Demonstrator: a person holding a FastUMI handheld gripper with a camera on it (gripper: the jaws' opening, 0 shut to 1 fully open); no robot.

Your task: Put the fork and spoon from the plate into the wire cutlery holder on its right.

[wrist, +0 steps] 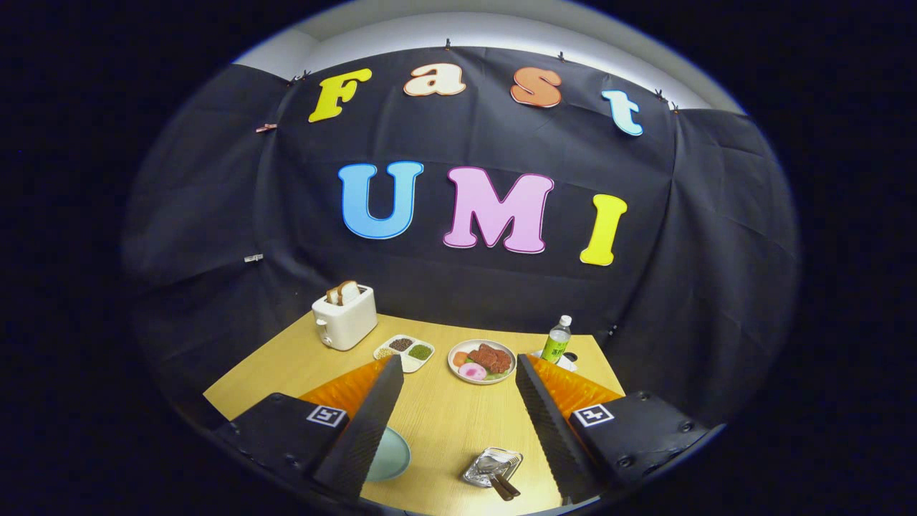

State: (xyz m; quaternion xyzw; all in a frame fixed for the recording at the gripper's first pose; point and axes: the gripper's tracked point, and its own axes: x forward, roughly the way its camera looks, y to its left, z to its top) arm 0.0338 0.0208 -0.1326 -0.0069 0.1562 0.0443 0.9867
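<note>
Hovering high over the table (444,416), gripper (458,430) wide open, holding nothing.
Best lowered toward plate (390,455) beside left finger; cutlery holder (492,466) between fingers, handles already protruding.

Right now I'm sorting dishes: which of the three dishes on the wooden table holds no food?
The pale green round plate, partly behind the hand-held gripper's open fingers. The white round plate and white divided tray both hold food.

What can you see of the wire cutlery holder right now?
The small silvery wire cutlery holder stands on the light wooden table, between the open tool fingers, nearer the right one, touching neither. Seen from above, its mesh walls gleam. Two dark handles stick out of it, leaning toward the camera. A pale green plate lies apart on its left.
</note>
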